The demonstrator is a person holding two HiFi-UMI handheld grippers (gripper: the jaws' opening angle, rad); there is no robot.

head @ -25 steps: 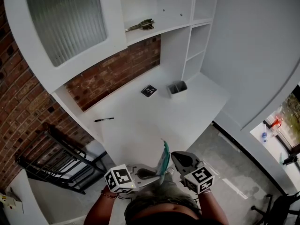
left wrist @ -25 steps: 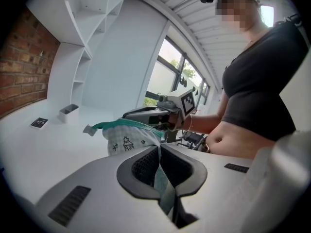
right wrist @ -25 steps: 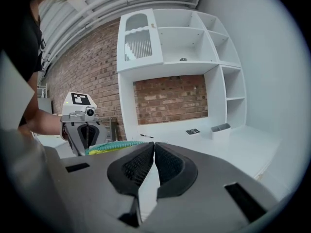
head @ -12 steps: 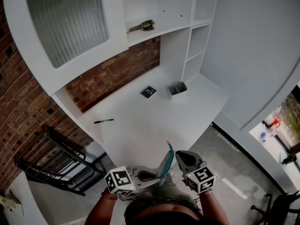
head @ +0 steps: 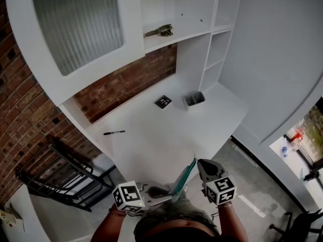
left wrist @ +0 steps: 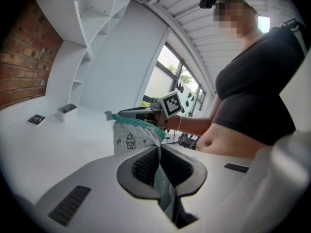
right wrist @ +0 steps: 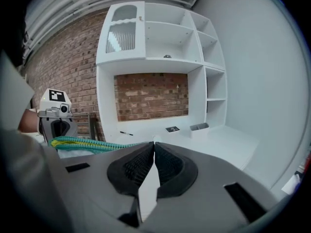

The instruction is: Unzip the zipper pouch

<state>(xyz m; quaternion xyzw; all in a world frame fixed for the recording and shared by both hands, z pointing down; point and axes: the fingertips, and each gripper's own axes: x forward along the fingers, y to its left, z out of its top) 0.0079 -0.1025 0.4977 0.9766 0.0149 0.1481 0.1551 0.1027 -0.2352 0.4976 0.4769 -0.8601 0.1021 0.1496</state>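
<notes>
White zipper pouch [left wrist: 132,141] printed with little houses, teal zipper [left wrist: 138,123] uppermost, held aloft.

white desk [head: 166,135] mid-view | black pen [head: 114,132] at its 9 o'clock | black square tag [head: 162,102] 12 o'clock | small grey bin [head: 194,99] 1 o'clock, near tag | brick wall [head: 126,82] 11 o'clock | black metal rack [head: 60,173] 8 o'clock, off desk
</notes>
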